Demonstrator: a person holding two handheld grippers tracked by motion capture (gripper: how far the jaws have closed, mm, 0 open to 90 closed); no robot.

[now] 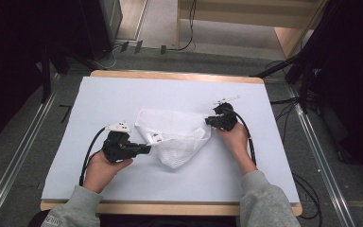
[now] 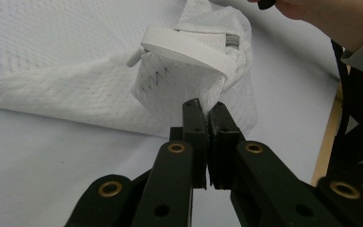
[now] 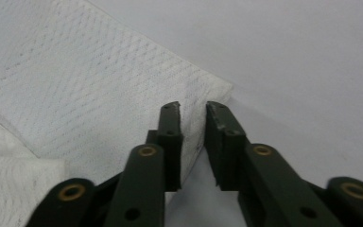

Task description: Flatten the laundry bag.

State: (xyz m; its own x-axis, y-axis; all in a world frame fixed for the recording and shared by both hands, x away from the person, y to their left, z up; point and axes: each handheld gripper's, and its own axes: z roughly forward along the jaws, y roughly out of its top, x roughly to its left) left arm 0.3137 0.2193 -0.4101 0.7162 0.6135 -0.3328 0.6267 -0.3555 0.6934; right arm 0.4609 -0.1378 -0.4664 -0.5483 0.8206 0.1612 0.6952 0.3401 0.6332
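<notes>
white cloth (image 1: 175,137) lying near the middle of the desk (image 1: 99,94), partly folded into a rough triangle with its point toward the person. woven, waffle-like texture, thin and limp, with a flat white strap loop (image 2: 189,47) and a small grey label sewn at one edge. probably mid-fold, judging by the doubled layers and the lifted corner.

left tongs (image 2: 207,111) closed on a pinched bit of the cloth, just below the strap loop; fabric bunched and pulled up off the desk there, held so, it seems, to carry that edge across. seen from above at the cloth's left edge (image 1: 144,149), gripped by the left hand (image 1: 101,168).

right tongs (image 3: 193,111) slightly apart, straddling the cloth's folded corner, with its edge standing in the gap; not yet clamped as far as can be told. likely placed to catch or pin that corner while the other side moves. from above, at the cloth's right tip (image 1: 210,122), under the right hand (image 1: 236,139).

desk covered by a smooth, pale sheet with a wooden rim showing at the near and far edges. grey sleeves at the bottom, black cables trailing from both tools.
</notes>
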